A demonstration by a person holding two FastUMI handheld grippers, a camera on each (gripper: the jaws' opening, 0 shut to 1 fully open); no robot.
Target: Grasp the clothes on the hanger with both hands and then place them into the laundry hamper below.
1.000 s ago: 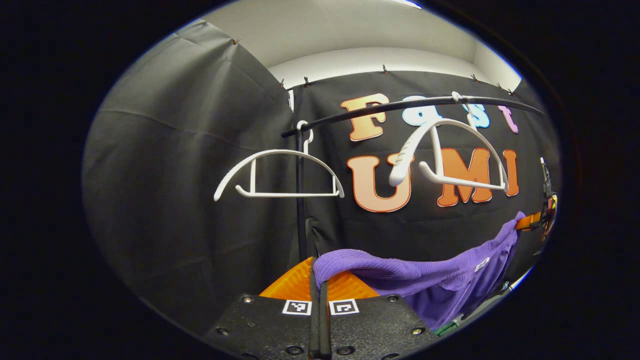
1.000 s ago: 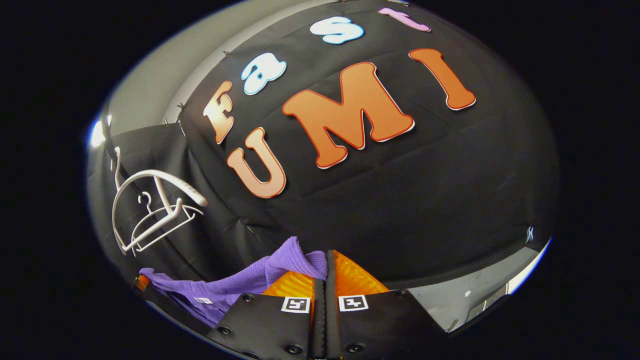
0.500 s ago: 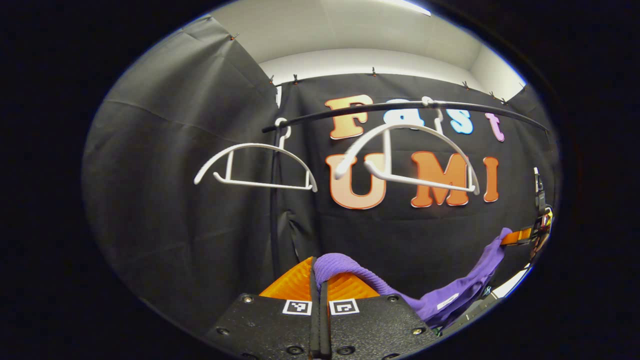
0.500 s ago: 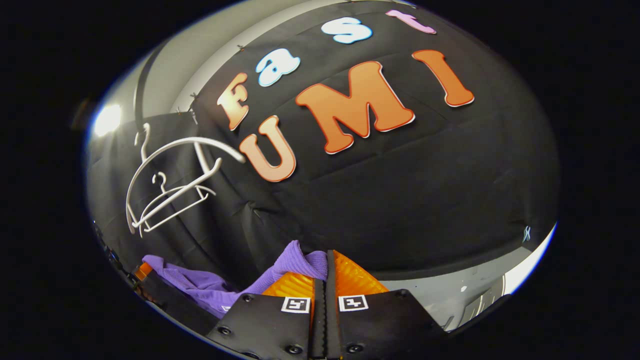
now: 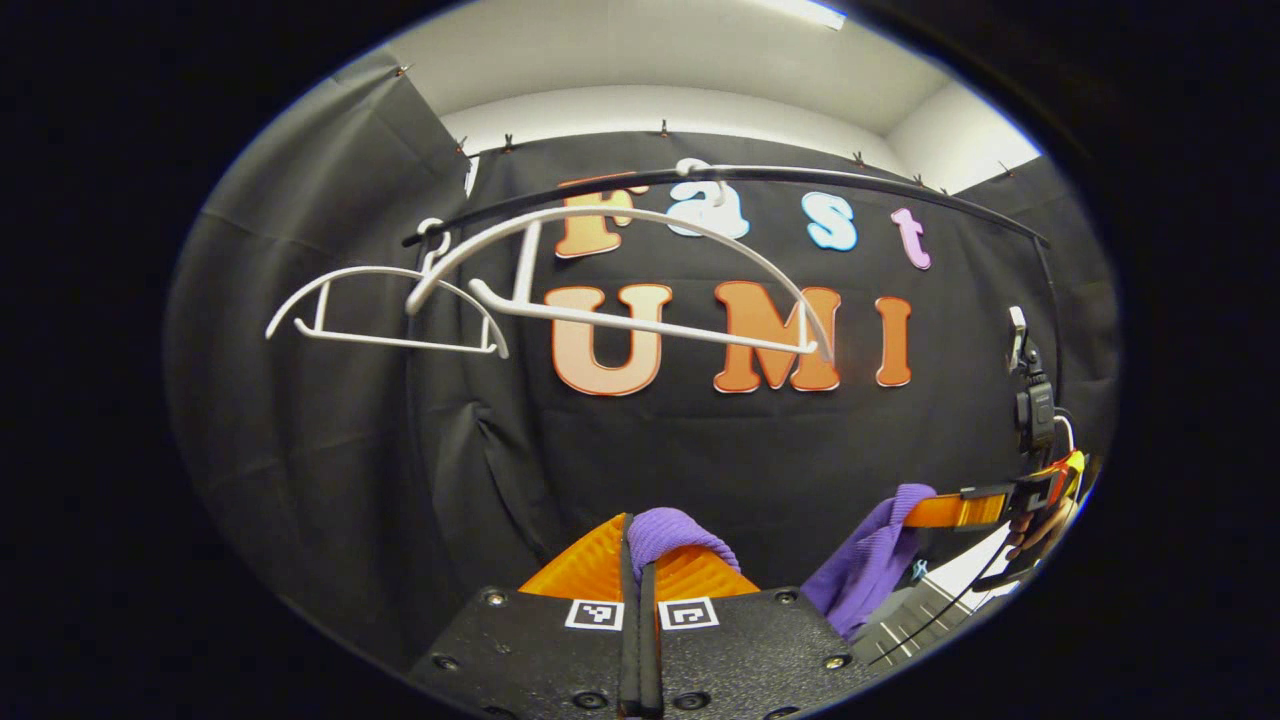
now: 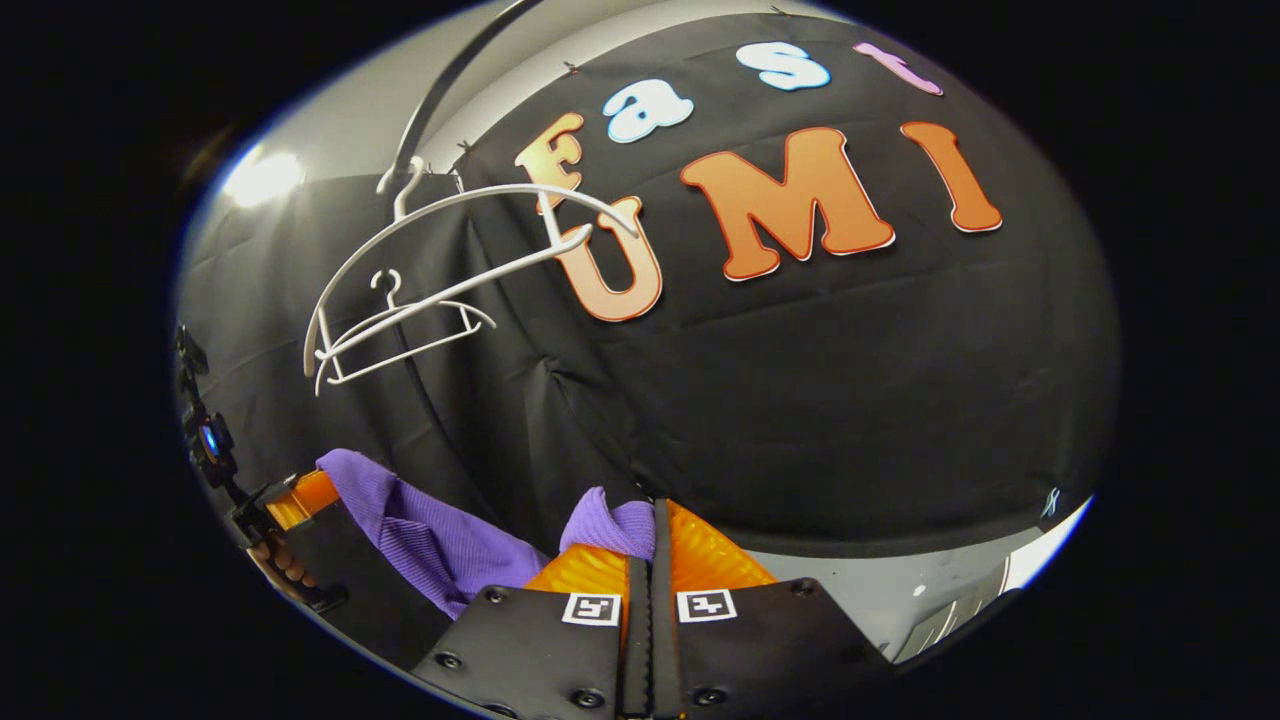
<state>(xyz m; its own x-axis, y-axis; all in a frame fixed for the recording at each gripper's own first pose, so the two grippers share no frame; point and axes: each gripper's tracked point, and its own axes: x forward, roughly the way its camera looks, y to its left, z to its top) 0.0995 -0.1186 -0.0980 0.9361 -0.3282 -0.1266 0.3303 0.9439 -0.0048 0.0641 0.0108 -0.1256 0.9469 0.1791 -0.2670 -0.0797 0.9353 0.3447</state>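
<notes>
At the bottom centre of the left gripper view, the left gripper (image 5: 640, 575) is seen fully closed, and a fold of the purple garment (image 5: 680, 528) is pinched between its orange fingers (image 5: 585, 562). In the right gripper view the right gripper (image 6: 648, 560) is closed in the same way on another fold of the garment (image 6: 598, 520), at the bottom centre of the frame. At the lower right of the left gripper view the other gripper is also visible, with purple cloth hanging from it beside a hand (image 5: 1040, 528).

The garment is therefore held at two places, off the hangers (image 5: 610, 290), which hang bare on the black rail (image 5: 850, 180) in the upper part of the frame. The hamper cannot be located.

The cloth is judged to be light, soft and limp, with a ribbed knit that should not slip easily. It will sag between the two holds. The folded edges near the shoulders are considered good places for holding, since thick folds are gripped more surely than one thin layer.
</notes>
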